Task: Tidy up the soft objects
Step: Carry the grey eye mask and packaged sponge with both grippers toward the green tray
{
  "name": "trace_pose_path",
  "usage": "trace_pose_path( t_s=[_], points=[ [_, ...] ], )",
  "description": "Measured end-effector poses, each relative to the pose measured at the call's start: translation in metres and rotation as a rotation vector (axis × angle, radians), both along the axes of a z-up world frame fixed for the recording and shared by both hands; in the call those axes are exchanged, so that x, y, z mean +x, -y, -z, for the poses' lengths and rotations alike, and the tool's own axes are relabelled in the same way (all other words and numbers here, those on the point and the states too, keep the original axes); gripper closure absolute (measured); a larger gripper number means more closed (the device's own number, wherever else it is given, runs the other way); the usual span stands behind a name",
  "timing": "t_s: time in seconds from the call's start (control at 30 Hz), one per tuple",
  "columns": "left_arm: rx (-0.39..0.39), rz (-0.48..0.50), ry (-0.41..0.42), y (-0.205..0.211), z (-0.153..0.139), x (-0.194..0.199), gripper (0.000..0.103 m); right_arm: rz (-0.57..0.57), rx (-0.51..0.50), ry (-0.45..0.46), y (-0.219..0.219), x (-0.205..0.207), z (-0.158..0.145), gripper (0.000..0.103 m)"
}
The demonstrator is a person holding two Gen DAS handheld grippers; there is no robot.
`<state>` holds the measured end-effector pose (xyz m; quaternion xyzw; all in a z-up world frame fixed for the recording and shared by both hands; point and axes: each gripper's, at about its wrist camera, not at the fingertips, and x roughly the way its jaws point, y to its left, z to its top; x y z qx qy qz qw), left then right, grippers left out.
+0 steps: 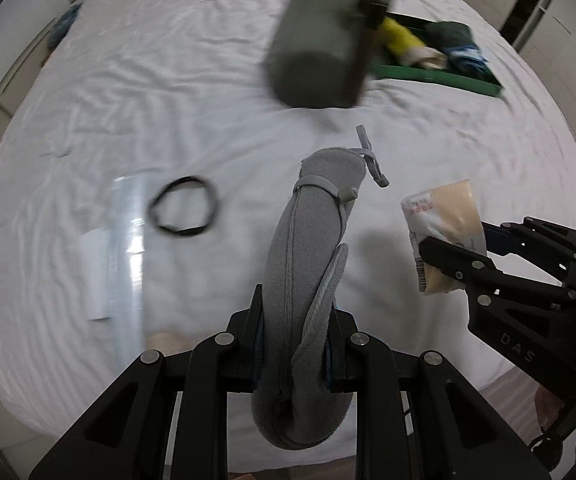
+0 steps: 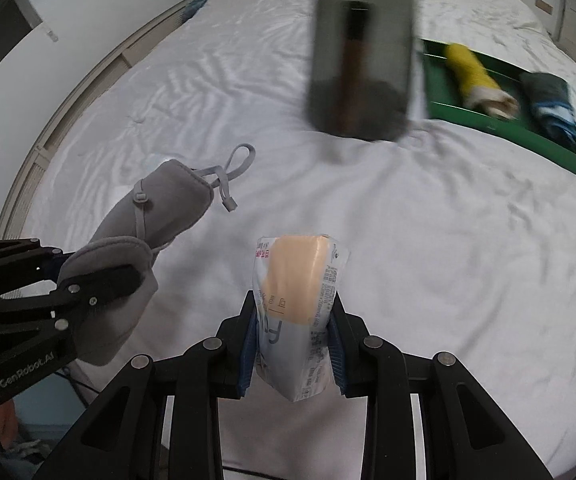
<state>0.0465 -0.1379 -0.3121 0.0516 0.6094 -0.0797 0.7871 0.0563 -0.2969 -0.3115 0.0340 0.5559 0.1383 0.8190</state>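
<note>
Above a bed spread with a wrinkled white sheet, two sets of black tongs carry soft goods toward a shallow green tray lying at the far right of the mattress. The left tongs are clenched on a folded grey fleece eye mask with elastic cords; its long axis runs straight out along the fingers, the corded end pointing away toward the middle of the bed, held clear of the sheet. The right tongs are clenched on a clear plastic packet holding a peach-coloured pad, upright in the grip, its long axis also in line with the fingers and its top end toward the far side of the bed.

The step in hand appears to be transport: both items are lifted and neither is yet over the tray, which already holds a yellow rolled cloth and a dark grey and blue folded bundle. The next move likely calls for swinging each load rightward past the blurred grey-green upright object between hands and tray, then lowering into free tray space beside the rolls before letting go. A black elastic hair band and a clear plastic sleeve lie on the sheet to the left.
</note>
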Motion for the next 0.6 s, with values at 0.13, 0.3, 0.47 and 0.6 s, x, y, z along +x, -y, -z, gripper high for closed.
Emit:
trace_pose_path(
  t_s=[0.13,0.3,0.47,0.6],
  points=[
    [-0.019,0.033,-0.013,0.046,0.0,0.001,0.085,0.041,-0.023,0.0,0.053,-0.011,-0.008,0.073],
    [-0.046,0.092,-0.019,0.111,-0.001,0.005,0.085,0.109,-0.057,0.009,0.12,-0.028,-0.021,0.073],
    [-0.068,0.152,-0.015,0.168,-0.003,0.01,0.085,0.182,-0.089,0.017,0.182,-0.045,-0.035,0.073],
    [-0.082,0.192,-0.009,0.206,-0.006,0.016,0.085,0.233,-0.11,0.028,0.219,-0.054,-0.047,0.073]
  ],
)
